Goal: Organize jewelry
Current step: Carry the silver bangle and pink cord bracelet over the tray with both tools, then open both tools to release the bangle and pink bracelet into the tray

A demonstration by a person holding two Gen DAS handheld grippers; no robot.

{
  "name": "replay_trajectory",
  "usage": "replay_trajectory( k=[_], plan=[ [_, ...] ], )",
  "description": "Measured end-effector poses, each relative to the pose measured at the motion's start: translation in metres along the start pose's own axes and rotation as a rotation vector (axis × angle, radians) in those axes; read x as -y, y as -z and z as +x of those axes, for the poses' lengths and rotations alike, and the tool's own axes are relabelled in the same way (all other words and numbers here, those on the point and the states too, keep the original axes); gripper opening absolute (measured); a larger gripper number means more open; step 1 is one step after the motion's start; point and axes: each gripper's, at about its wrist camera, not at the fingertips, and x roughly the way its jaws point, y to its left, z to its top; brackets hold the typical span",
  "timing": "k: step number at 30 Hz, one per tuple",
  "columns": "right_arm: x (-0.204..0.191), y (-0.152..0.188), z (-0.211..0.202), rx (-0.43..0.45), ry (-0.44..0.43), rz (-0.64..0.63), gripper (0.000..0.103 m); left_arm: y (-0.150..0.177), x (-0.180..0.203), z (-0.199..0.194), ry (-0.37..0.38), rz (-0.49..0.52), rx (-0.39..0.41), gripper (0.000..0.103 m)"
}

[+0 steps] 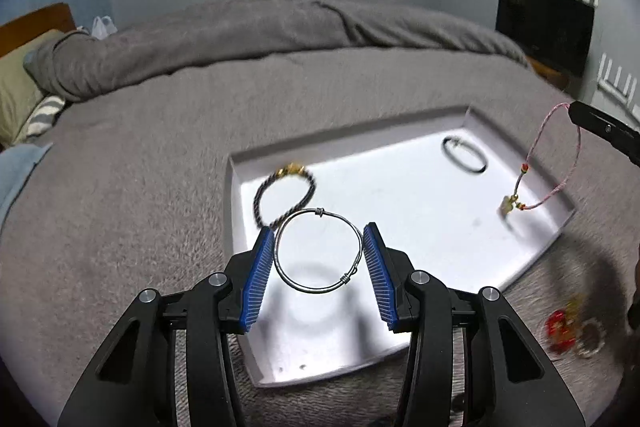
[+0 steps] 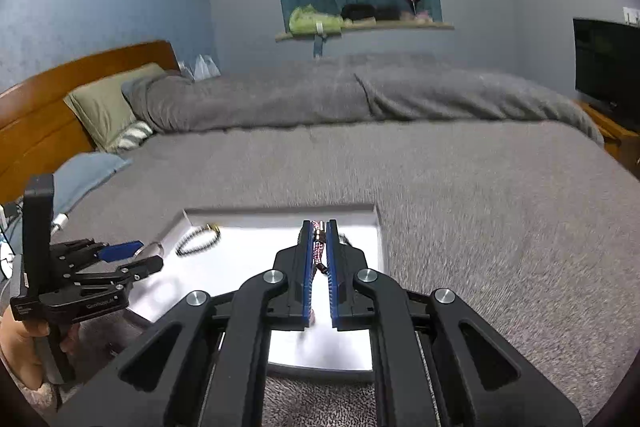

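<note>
Two bracelets held above a white tray (image 1: 552, 227) on the grey bed (image 1: 160, 147).
Low in the left wrist view, the left tongs (image 1: 319, 254) grip a thin silver wire bangle (image 1: 319, 251) across its width over the tray's near part. Only this view shows the pink cord bracelet (image 1: 554, 163) with its gold charm dangling at right, and a twisted rope bracelet (image 1: 284, 197) lying in the tray. In the right wrist view the right tongs (image 2: 319, 259) are closed on that pink cord, and a hand (image 2: 16, 343) appears at lower left.
</note>
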Motion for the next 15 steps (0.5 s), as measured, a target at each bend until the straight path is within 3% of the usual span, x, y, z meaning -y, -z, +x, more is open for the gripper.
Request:
replay_trajectory(
  k=[5,15],
  plan=[
    [0.007,0.01,0.021,-0.108,0.041,0.013,0.006,0.004,-0.003,0.008,0.002,0.003,-0.028,0.048],
    [-0.007,0.028,0.041,-0.199,0.144,-0.112,0.006,0.01,-0.008,0.017,0.025,-0.017,-0.083,0.048]
  ],
)
